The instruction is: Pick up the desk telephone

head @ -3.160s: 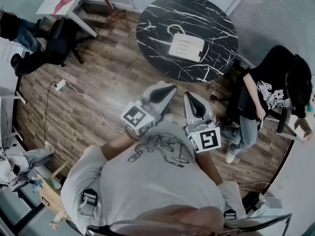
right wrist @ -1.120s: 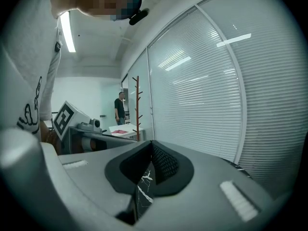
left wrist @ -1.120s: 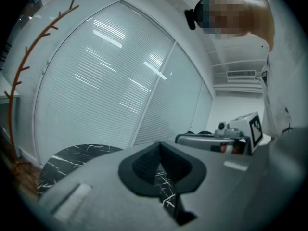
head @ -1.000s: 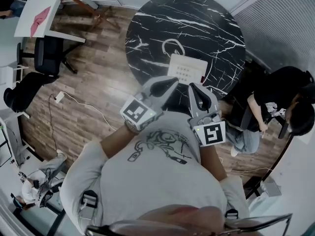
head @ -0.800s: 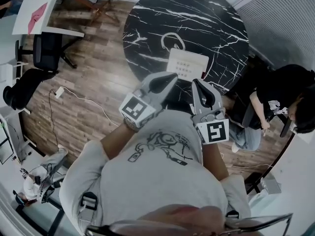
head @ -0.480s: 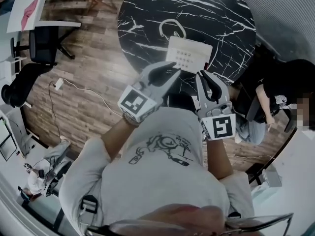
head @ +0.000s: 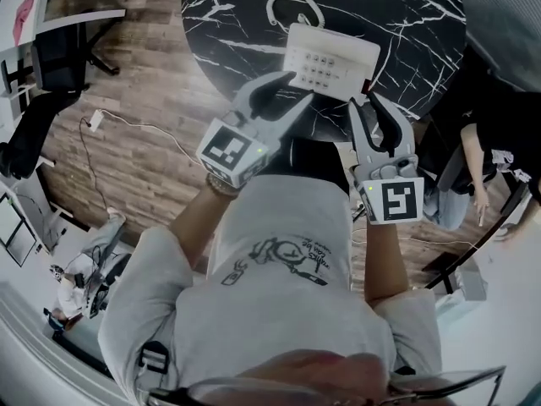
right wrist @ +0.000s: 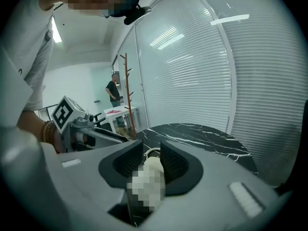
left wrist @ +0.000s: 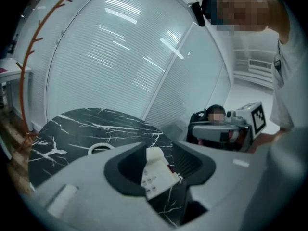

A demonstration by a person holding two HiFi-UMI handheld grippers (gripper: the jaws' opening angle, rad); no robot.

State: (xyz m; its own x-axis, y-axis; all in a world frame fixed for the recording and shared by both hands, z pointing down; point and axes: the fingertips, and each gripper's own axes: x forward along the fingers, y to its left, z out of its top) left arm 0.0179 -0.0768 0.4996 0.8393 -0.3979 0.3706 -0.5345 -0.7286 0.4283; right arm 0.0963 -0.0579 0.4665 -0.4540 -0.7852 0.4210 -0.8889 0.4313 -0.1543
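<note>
Just ahead of both grippers sat the desk telephone on the marble table. Left gripper and right gripper had just been opening their jaws, now part-spread and gripping nothing, apparently to flank it.

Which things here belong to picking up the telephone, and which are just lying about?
Job: desk telephone on the round table; left hand-held gripper and right hand-held gripper, jaws just opening, nothing between them.
Lying about: office chair; floor cable; seated person.
</note>
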